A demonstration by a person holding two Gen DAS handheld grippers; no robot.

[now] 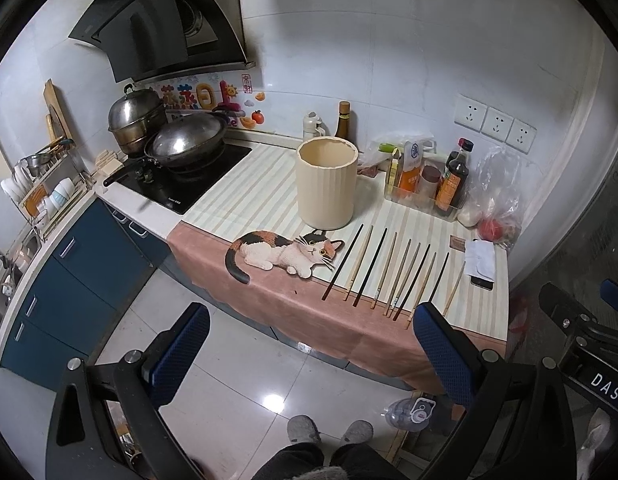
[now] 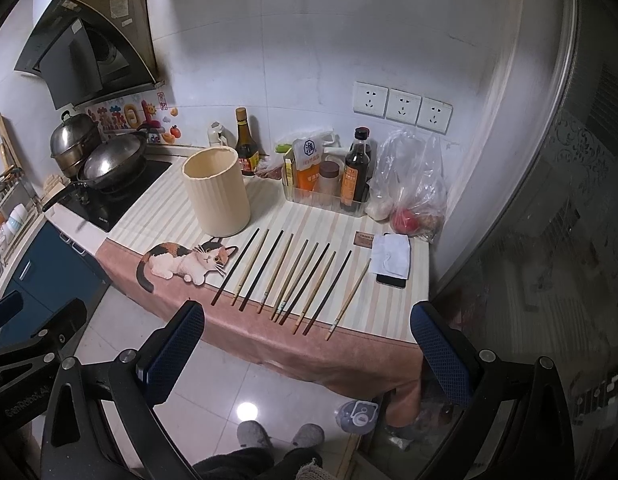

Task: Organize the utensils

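Observation:
Several chopsticks (image 1: 393,276) (image 2: 293,280), some dark and some pale wood, lie side by side on the striped cloth near the counter's front edge. A tall cream ribbed holder (image 1: 326,183) (image 2: 216,191) stands upright and looks empty, just behind their left end. My left gripper (image 1: 309,352) is open and empty, held back from the counter above the floor. My right gripper (image 2: 309,352) is open and empty too, in front of the counter edge. The right gripper's body also shows at the right edge of the left wrist view (image 1: 585,332).
A cat-shaped mat (image 1: 285,252) (image 2: 185,260) lies left of the chopsticks. A phone under a white cloth (image 2: 391,260) lies to their right. A tray of sauce bottles (image 2: 333,184) and a plastic bag (image 2: 413,184) stand behind. A stove with a wok (image 1: 185,144) is at left.

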